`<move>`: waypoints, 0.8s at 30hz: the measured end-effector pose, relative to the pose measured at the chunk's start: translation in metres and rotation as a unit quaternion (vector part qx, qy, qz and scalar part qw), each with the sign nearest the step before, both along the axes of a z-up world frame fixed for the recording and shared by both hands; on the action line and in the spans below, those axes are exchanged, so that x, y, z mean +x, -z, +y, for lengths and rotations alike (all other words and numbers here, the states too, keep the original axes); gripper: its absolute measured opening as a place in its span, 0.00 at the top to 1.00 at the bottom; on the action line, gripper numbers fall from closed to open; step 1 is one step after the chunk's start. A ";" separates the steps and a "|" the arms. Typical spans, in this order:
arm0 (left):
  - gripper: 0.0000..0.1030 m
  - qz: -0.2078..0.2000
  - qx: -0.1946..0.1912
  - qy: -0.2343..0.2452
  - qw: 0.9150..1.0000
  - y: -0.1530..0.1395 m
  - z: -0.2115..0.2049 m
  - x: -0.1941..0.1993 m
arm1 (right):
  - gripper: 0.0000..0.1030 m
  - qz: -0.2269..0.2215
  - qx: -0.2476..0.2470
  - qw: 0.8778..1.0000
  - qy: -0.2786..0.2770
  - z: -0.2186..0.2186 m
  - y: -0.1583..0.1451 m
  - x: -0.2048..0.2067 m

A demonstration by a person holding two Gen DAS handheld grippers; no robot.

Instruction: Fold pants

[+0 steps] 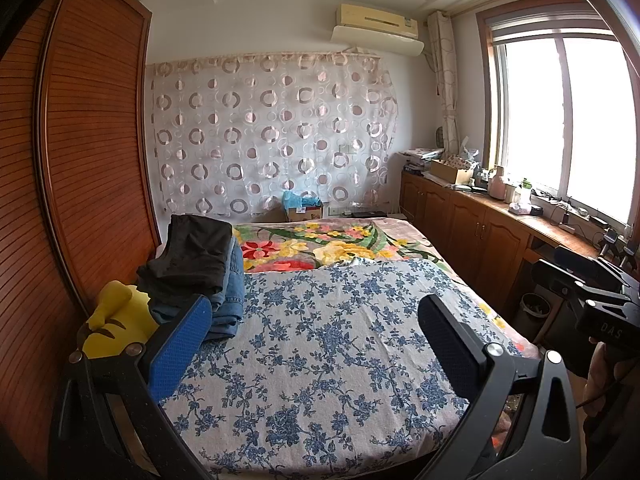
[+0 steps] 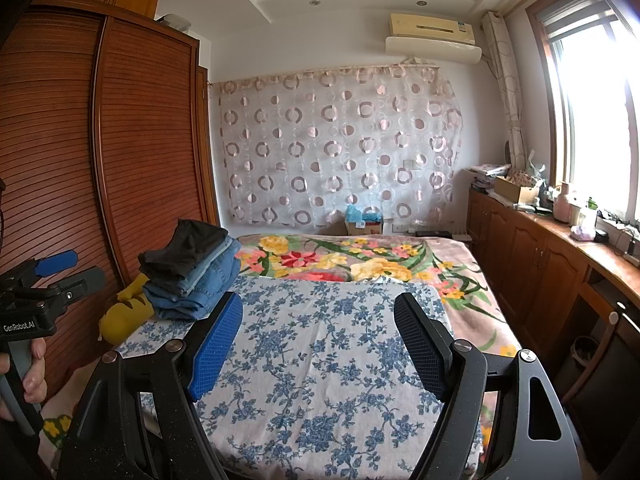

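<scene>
Both our grippers, left (image 1: 316,312) and right (image 2: 318,312), are released, grasping nothing. The pants (image 1: 192,268) look soft and heavy; we take the waistband.

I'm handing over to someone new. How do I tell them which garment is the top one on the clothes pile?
Start from the bed's blue-flowered white sheet and go to its far left corner beside the slatted brown wooden wardrobe. A stack of folded clothes sits there by a yellow plush toy. The top piece is the black folded garment; everything under it is blue denim.
</scene>
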State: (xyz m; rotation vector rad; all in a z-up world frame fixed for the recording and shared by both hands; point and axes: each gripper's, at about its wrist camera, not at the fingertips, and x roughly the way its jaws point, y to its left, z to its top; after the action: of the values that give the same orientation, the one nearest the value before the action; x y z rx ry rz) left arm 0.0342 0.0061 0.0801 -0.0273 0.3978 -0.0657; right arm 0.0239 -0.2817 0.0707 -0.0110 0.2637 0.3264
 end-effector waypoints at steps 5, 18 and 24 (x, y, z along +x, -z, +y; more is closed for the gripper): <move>0.00 0.000 0.000 0.000 1.000 0.000 -0.001 0.000 | 0.22 0.000 0.001 1.000 -0.001 0.000 0.000 0.000; 0.00 0.000 0.000 0.000 1.000 0.001 -0.001 0.000 | 0.22 0.000 0.001 1.000 0.000 -0.001 0.000 0.000; 0.00 0.000 0.000 0.000 1.000 0.000 -0.001 0.000 | 0.22 -0.001 -0.001 1.000 0.000 0.002 0.001 -0.001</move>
State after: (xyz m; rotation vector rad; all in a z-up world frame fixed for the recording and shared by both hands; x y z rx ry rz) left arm 0.0341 0.0051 0.0797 -0.0267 0.3978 -0.0656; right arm 0.0226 -0.2800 0.0702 -0.0127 0.2618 0.3262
